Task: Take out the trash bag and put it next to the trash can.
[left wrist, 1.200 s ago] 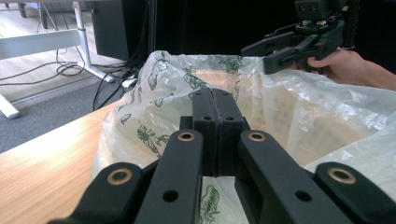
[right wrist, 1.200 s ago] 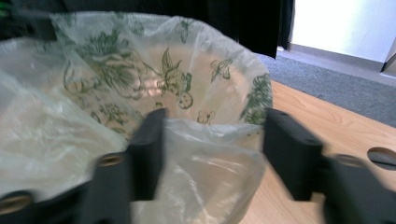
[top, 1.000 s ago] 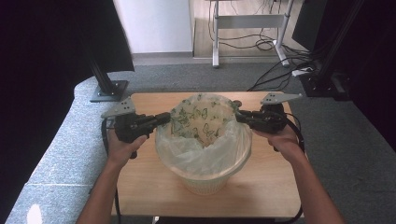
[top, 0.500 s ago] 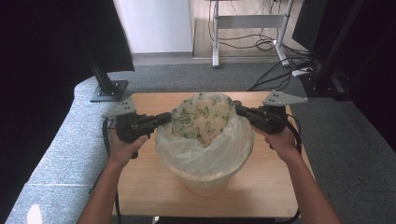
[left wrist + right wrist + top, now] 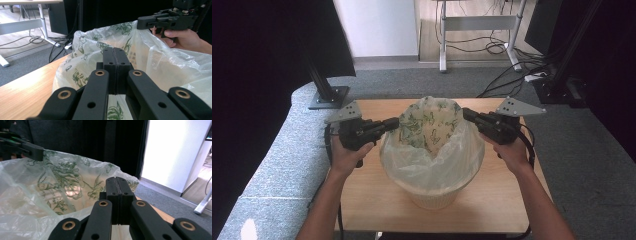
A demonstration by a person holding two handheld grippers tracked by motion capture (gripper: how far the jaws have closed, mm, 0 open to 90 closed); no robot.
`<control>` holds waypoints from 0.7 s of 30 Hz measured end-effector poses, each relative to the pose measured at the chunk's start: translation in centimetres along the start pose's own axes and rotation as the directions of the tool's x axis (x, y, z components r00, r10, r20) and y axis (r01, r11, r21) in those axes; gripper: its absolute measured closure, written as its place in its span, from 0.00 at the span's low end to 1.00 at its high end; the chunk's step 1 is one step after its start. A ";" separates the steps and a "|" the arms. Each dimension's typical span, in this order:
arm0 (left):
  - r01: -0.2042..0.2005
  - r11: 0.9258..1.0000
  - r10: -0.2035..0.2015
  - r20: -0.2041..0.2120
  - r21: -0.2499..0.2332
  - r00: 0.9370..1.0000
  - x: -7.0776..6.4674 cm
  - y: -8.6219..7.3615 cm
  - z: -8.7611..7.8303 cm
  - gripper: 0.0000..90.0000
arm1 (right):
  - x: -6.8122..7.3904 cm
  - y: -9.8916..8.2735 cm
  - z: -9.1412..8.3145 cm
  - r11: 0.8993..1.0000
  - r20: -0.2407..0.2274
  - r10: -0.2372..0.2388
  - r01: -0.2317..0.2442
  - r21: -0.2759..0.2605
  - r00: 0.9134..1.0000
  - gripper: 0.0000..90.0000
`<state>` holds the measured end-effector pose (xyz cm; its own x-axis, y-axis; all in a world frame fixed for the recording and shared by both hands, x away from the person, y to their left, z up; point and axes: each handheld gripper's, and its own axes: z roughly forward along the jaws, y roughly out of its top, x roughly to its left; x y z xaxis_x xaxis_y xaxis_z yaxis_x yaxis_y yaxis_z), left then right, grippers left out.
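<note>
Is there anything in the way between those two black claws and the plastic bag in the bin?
Nothing visible. The left gripper and the right gripper are already at the rim of the plastic bag, their jaws closed together on opposite sides.

Wooden worktop (image 5: 377, 200), light grain, stands on grey carpet (image 5: 602, 165). Beyond it a white wall panel (image 5: 377, 27). Metal desk frame (image 5: 477, 22) at the back, loose black cables (image 5: 472, 47) trailing under it on wood flooring. Black stand with square base plate (image 5: 328, 96) at far left. Dark curtain (image 5: 257, 75) alongside.
</note>
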<state>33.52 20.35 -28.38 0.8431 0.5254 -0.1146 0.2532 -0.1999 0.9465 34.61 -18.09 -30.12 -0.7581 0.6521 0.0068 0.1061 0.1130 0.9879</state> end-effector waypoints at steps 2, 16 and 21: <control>-0.004 1.000 0.004 -0.005 0.000 1.000 -0.1 0.2 0.0 1.00 | 0.0 0.1 -0.1 1.000 -0.006 -0.004 0.004 -0.001 1.000 0.99; 0.010 1.000 -0.010 -0.030 0.000 0.999 0.5 0.7 -0.8 1.00 | -0.5 -0.4 -0.5 0.999 -0.010 0.031 -0.031 0.010 0.999 0.89; 0.008 1.000 -0.008 -0.038 0.002 0.999 0.4 1.0 -1.0 1.00 | -0.1 -0.2 -1.2 0.999 -0.015 0.033 -0.033 -0.006 0.999 0.79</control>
<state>33.64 21.14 -27.19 0.8226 0.5578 -0.1105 0.2607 -0.1973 0.9451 33.95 -19.06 -30.13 -0.7639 0.6440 0.0419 0.1275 0.0870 0.9880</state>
